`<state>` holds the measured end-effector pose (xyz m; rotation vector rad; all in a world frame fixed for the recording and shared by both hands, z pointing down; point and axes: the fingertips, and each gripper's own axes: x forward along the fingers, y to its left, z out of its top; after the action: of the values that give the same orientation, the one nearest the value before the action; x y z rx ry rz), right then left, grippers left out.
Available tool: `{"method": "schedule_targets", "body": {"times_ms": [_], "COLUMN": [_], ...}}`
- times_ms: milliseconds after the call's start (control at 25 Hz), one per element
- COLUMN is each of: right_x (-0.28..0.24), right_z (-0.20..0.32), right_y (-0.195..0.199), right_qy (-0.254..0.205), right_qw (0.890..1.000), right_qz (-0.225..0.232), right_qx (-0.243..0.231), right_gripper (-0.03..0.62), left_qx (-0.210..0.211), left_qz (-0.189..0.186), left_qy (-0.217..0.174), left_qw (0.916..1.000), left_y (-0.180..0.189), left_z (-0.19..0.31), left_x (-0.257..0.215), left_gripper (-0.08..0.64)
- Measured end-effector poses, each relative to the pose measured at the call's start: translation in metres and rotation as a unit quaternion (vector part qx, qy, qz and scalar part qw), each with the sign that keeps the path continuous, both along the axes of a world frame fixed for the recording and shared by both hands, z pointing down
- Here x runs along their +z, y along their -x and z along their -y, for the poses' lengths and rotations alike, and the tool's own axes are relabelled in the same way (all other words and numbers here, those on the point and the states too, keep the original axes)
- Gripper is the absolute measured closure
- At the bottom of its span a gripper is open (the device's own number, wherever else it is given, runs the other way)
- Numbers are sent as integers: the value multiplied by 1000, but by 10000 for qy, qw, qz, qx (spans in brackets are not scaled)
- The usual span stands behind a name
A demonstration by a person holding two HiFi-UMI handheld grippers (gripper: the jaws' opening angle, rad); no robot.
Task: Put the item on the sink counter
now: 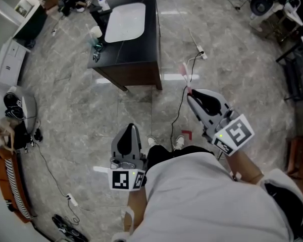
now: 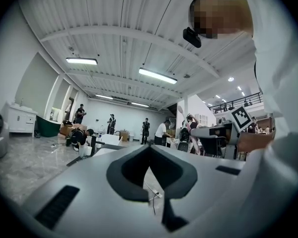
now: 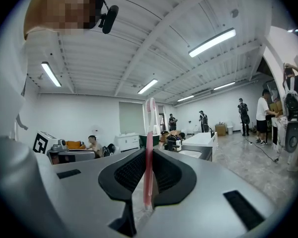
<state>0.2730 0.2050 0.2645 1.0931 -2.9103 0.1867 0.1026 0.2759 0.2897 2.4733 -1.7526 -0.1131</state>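
Toothbrush (image 3: 148,155): pink, clamped between the right gripper's (image 1: 190,96) jaws.
Axis: in line with the jaws, bristle end out past the tips, towards the counter (image 1: 147,44).
Left gripper (image 1: 131,128): jaws together, empty.
Counter: well ahead; cup (image 1: 95,32) at its left edge.
Floor: cable (image 1: 179,110) between.

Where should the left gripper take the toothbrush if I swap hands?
Probably the bare handle above the right gripper and below the bristle head, coming in from the side. The toothbrush stands upright and thin, clamped low, so that stretch is free.
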Motion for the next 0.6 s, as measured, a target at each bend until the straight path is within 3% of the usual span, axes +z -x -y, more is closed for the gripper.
{"method": "schedule_targets", "body": {"times_ms": [600], "right_x": [13], "right_z": [24], "right_y": [12], "right_qy": [204], "right_qw": [9996], "right_qz": [-23], "right_qx": [217], "right_gripper": [529], "left_qx": [60], "left_qz": [-118], "left_qy": [135], "left_qw": [9998], "left_y": [27], "left_z": [27], "left_x": [20], "left_gripper": [557]}}
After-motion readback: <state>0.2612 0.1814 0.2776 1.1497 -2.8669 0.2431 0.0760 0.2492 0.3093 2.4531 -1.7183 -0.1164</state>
